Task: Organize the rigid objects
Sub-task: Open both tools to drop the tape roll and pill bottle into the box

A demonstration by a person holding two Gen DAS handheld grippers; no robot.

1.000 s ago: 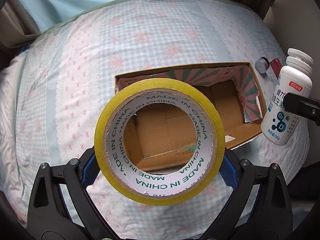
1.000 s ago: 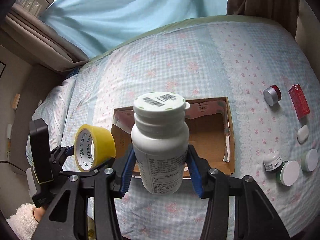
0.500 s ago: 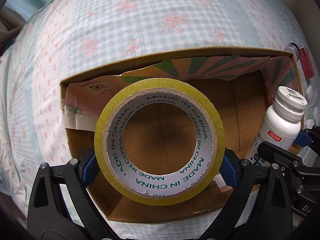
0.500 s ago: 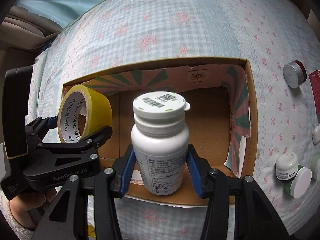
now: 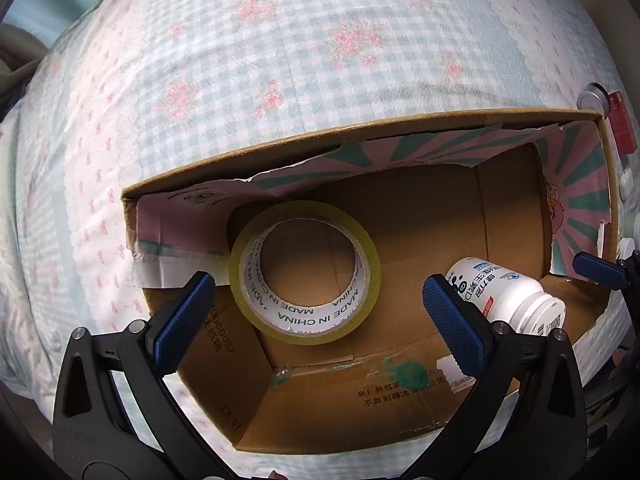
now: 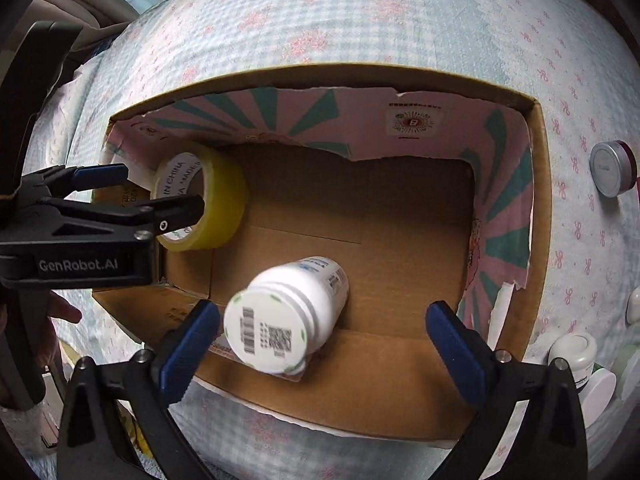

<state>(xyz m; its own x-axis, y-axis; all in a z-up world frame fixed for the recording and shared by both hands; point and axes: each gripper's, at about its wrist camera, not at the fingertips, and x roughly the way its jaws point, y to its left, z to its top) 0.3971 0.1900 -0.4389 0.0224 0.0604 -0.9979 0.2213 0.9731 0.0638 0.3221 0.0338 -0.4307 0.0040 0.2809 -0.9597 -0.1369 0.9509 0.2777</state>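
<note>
A yellow tape roll [image 5: 304,272] stands on edge inside the open cardboard box [image 5: 360,136], at its left end; it also shows in the right wrist view [image 6: 200,200]. A white pill bottle [image 6: 284,312] lies tipped on its side in the box, blurred, cap toward the camera; it also shows in the left wrist view [image 5: 508,300]. My left gripper [image 5: 316,320] is open and empty just behind the tape. My right gripper [image 6: 320,340] is open, empty, with the bottle between its fingers but apart from them. The box also shows in the right wrist view [image 6: 536,200].
The box rests on a checked, flowered bedspread [image 5: 280,60]. Right of the box lie a silver-lidded jar [image 6: 610,168], a white jar [image 6: 572,354] and other small jars. A red carton [image 5: 622,124] lies by the box's far right corner.
Both grippers opened. The tape roll dropped into the box's left end and the bottle fell over onto the box floor. Both grippers moved closer over the box.
</note>
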